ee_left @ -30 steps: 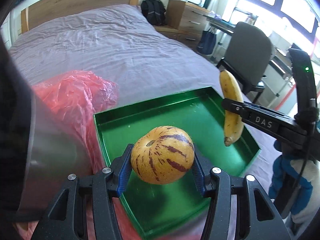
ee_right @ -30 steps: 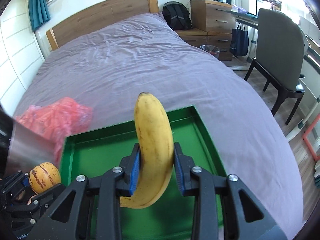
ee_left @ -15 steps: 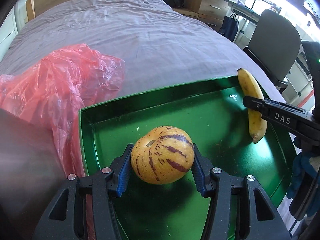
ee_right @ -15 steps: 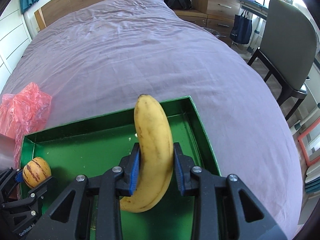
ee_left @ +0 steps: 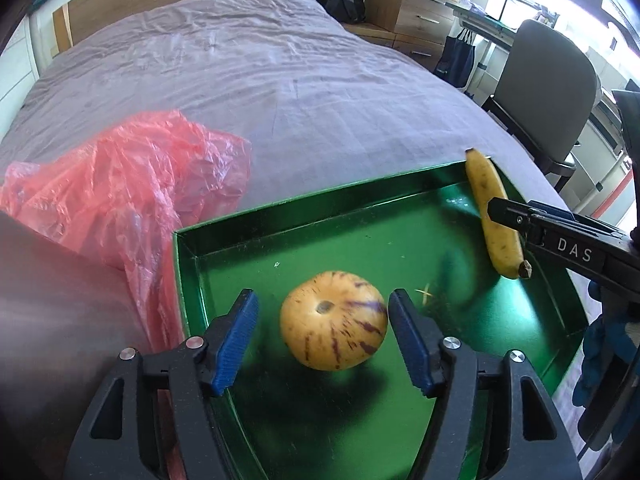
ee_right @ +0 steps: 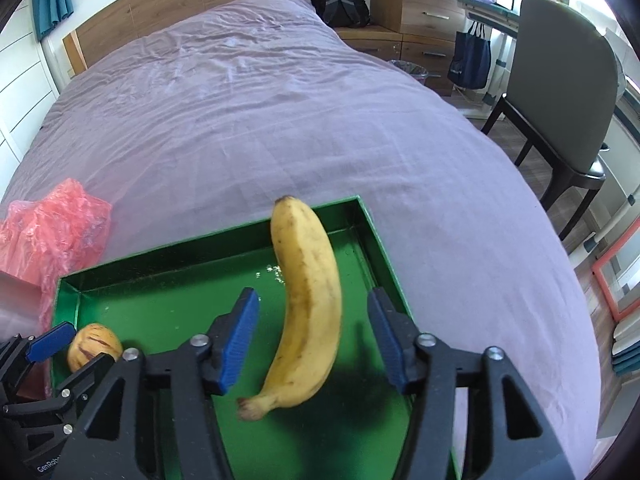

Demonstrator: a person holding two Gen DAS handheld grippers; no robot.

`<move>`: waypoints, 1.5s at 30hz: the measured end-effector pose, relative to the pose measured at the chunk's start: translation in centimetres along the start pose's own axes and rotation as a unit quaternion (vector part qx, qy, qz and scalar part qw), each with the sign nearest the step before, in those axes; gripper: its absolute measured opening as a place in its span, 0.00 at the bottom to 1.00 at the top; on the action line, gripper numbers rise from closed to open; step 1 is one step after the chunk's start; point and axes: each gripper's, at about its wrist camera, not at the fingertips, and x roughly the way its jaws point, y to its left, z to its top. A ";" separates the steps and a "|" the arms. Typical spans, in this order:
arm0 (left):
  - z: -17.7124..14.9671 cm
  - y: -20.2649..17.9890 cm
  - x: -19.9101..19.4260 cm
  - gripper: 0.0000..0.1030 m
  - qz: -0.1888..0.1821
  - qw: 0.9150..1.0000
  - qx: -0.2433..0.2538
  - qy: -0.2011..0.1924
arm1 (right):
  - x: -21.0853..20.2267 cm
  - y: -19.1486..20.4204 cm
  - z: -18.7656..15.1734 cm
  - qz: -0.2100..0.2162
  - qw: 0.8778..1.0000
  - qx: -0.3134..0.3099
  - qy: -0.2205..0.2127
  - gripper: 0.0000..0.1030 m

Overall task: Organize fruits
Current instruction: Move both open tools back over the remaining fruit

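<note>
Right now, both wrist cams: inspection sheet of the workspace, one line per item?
Surface: bed with purple sheet, wrinkled; green tray lies on it.
Job's things: striped round fruit inside the tray, between the left claw's pads with gaps both sides. Banana over the tray's right part, between the right claw's pads, untouched by them; whether it rests on the tray floor cannot be told.
Clutter: crumpled red plastic bag beside the tray's left edge; small crumbs on the tray floor.
Grippers: left claw open; right claw open.
Cables: nothing seen.
Surroundings: wooden headboard, black backpack, drawers, grey chair, blue tote bag.
</note>
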 end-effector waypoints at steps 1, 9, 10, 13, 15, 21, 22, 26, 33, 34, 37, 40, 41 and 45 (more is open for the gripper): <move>0.0 -0.2 -0.5 0.60 0.000 1.000 0.002 -0.003 | -0.7 0.1 -0.1 0.000 1.000 -0.001 -0.004 0.72; -1.8 -1.6 -7.6 0.67 -0.031 0.999 0.024 -0.034 | -8.8 0.3 -2.4 0.008 0.999 0.010 -0.043 0.73; -2.4 -1.7 -8.8 0.70 -0.034 0.998 0.027 -0.039 | -10.0 0.4 -2.9 0.009 0.999 0.011 -0.049 0.73; -3.7 -1.7 -11.7 0.72 -0.041 0.998 0.030 -0.047 | -12.8 0.9 -4.6 0.013 0.998 0.012 -0.061 0.73; -4.5 -1.6 -13.6 0.73 -0.045 0.997 0.035 -0.052 | -14.8 1.4 -6.1 0.012 0.998 0.009 -0.067 0.74; -8.0 -1.0 -19.1 0.74 -0.048 0.995 0.052 -0.073 | -19.6 3.2 -10.7 0.027 0.996 0.011 -0.079 0.75; -8.5 -0.7 -20.0 0.74 -0.044 0.995 0.055 -0.077 | -20.3 3.6 -11.4 0.030 0.996 0.010 -0.081 0.75; -10.7 1.1 -22.5 0.74 -0.032 0.994 0.053 -0.085 | -22.8 5.8 -14.1 0.046 0.995 -0.001 -0.087 0.75; -13.9 6.1 -26.1 0.74 -0.005 0.994 0.030 -0.102 | -26.2 11.7 -17.6 0.085 0.991 -0.040 -0.097 0.75; -14.2 6.9 -26.5 0.74 0.000 0.994 0.026 -0.105 | -26.5 12.4 -17.8 0.091 0.990 -0.044 -0.098 0.75; -15.4 9.4 -27.3 0.75 0.014 0.994 0.012 -0.110 | -27.3 15.1 -19.0 0.109 0.988 -0.055 -0.099 0.75; -17.0 12.3 -27.8 0.75 0.027 0.993 -0.007 -0.110 | -27.7 18.0 -20.1 0.128 0.985 -0.070 -0.097 0.75; -17.5 13.2 -27.8 0.75 0.032 0.993 -0.014 -0.110 | -27.7 18.8 -20.4 0.133 0.984 -0.075 -0.096 0.75; -19.7 17.4 -27.9 0.75 0.049 0.992 -0.045 -0.106 | -27.5 22.1 -21.5 0.155 0.980 -0.087 -0.089 0.75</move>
